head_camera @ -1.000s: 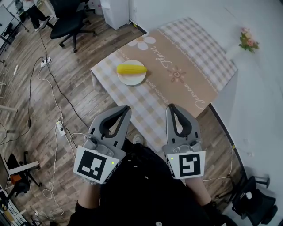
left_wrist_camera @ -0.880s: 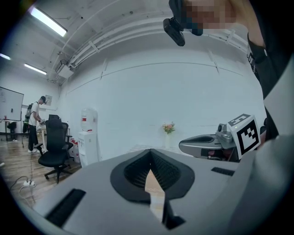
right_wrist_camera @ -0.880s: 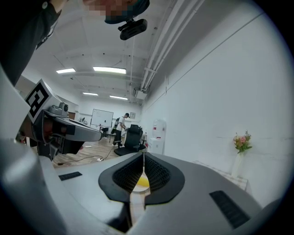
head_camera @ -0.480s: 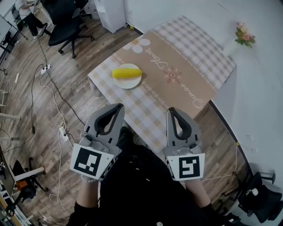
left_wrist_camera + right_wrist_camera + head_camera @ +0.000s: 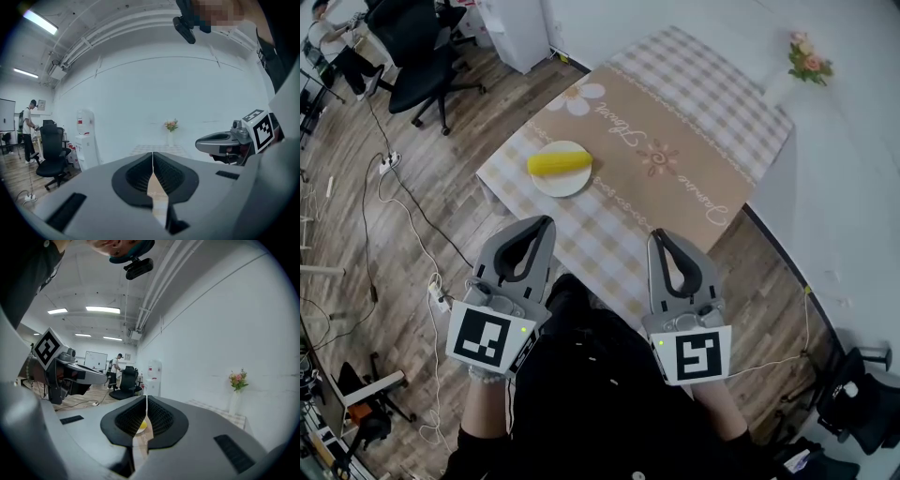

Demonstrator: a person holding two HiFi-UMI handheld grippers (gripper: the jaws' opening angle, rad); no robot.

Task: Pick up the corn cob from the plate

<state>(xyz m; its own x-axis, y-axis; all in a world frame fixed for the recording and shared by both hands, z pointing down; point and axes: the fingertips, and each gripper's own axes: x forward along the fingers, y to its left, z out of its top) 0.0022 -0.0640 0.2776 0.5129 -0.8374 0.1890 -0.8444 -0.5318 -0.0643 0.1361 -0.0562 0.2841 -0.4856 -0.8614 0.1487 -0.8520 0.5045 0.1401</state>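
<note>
We see an evenly bright room under white ceiling lamps (image 5: 101,310) (shadows are soft); the gripper views bend strongly, with dark round corners and soft foreground.

Checked cloth on the desk (image 5: 694,150), flower vase (image 5: 804,61) by the far corner, black office chair (image 5: 417,61) and power strip (image 5: 387,165) on the wooden floor (image 5: 347,234).

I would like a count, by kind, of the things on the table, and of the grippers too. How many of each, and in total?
corn cob: 1
plate: 1
vase of flowers: 1
grippers: 2, the left gripper and the right gripper
Total: 5
</note>
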